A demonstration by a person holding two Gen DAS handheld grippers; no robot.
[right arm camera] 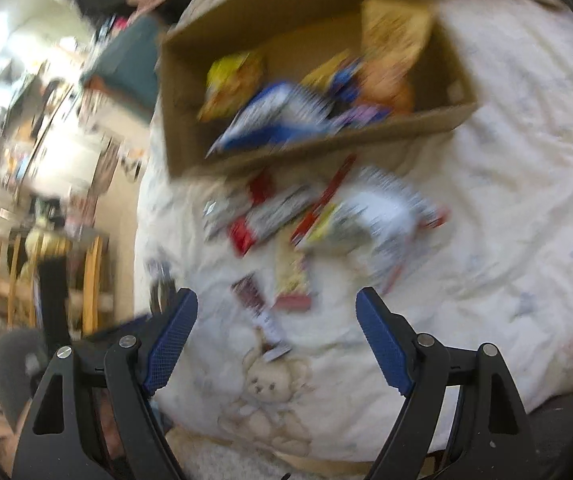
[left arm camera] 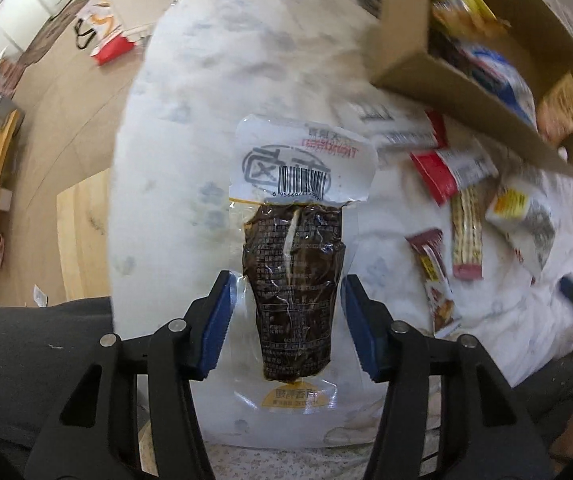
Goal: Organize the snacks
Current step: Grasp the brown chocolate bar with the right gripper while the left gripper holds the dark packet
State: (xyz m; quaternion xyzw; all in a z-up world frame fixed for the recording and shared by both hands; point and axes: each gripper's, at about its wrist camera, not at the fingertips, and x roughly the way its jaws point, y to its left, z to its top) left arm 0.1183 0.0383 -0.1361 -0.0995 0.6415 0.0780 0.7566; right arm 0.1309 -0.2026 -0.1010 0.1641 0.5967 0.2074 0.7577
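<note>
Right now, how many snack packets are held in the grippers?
1. The dark brown packet is clamped in the left gripper; the right gripper is open and empty.

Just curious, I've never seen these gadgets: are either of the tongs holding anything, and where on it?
The left tongs grip the dark vacuum-packed snack by its clear side edges, near the lower half. The right tongs hold nothing.
</note>
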